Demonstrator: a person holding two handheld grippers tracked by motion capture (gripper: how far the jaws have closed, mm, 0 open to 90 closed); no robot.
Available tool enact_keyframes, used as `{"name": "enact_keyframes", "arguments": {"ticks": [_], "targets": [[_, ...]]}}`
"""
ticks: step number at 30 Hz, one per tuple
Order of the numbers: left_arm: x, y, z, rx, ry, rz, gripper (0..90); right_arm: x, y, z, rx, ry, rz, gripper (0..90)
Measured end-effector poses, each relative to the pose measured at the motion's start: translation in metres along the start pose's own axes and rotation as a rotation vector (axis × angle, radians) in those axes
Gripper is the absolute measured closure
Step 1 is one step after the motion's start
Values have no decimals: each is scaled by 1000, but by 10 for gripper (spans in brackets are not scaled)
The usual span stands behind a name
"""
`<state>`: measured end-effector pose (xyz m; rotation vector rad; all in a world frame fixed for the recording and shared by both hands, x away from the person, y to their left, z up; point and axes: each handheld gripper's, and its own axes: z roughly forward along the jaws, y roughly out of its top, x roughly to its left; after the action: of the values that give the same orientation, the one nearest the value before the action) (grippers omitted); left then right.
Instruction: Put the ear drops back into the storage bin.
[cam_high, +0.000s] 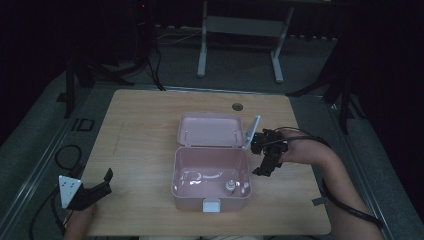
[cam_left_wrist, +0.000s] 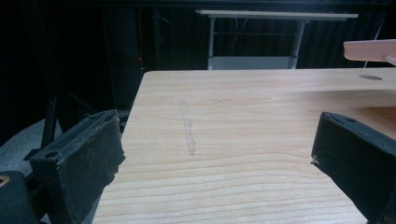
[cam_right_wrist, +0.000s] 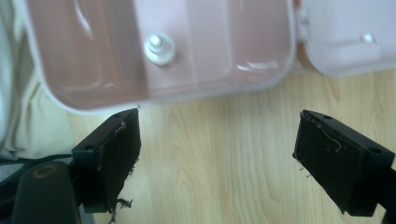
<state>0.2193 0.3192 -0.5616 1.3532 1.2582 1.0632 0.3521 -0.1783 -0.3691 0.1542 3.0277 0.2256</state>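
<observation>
Right gripper sits just beside the right wall of the pink box, above bare table. Jaws released, standing wide apart, nothing between them but wood grain. In the right gripper view the box lies just beyond the jaw tips, its rim close to the tip of the left-hand jaw but not touching it.

Box is open; lid laid back flat on the table behind the tray, joined at the hinge. In the right gripper view the lid is ahead of and beyond the right-hand jaw.

Small white knob-shaped piece rests on the tray floor, ahead of the left-hand jaw, well inside the rim. High view puts the same piece near the tray's front right corner.

Left gripper is at the near left table edge, well apart from the box. Jaws released, wide, empty; only tabletop between them. Corner of the lid shows far ahead, past the right-hand jaw.
</observation>
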Motion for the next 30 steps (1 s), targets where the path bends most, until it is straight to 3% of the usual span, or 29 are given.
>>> {"name": "enact_keyframes", "arguments": {"ticks": [6, 15, 24, 27, 29, 30], "targets": [[0, 0, 0, 1, 0, 2, 20, -7, -24, 6, -19, -8, 67, 144], [0, 0, 0, 1, 1, 1, 20, -11, -53, 30, -52, -26, 152, 144], [0, 0, 0, 0, 4, -3, 20, -12, -81, 78, -69, -47, 245, 142], [0, 0, 0, 1, 4, -3, 20, -12, -89, 93, -51, -59, 268, 141], [0, 0, 0, 0, 4, -2, 20, -12, -91, 96, -54, -60, 274, 140], [0, 0, 0, 0, 4, -3, 20, -11, -97, 103, -75, -70, 307, 141]]}}
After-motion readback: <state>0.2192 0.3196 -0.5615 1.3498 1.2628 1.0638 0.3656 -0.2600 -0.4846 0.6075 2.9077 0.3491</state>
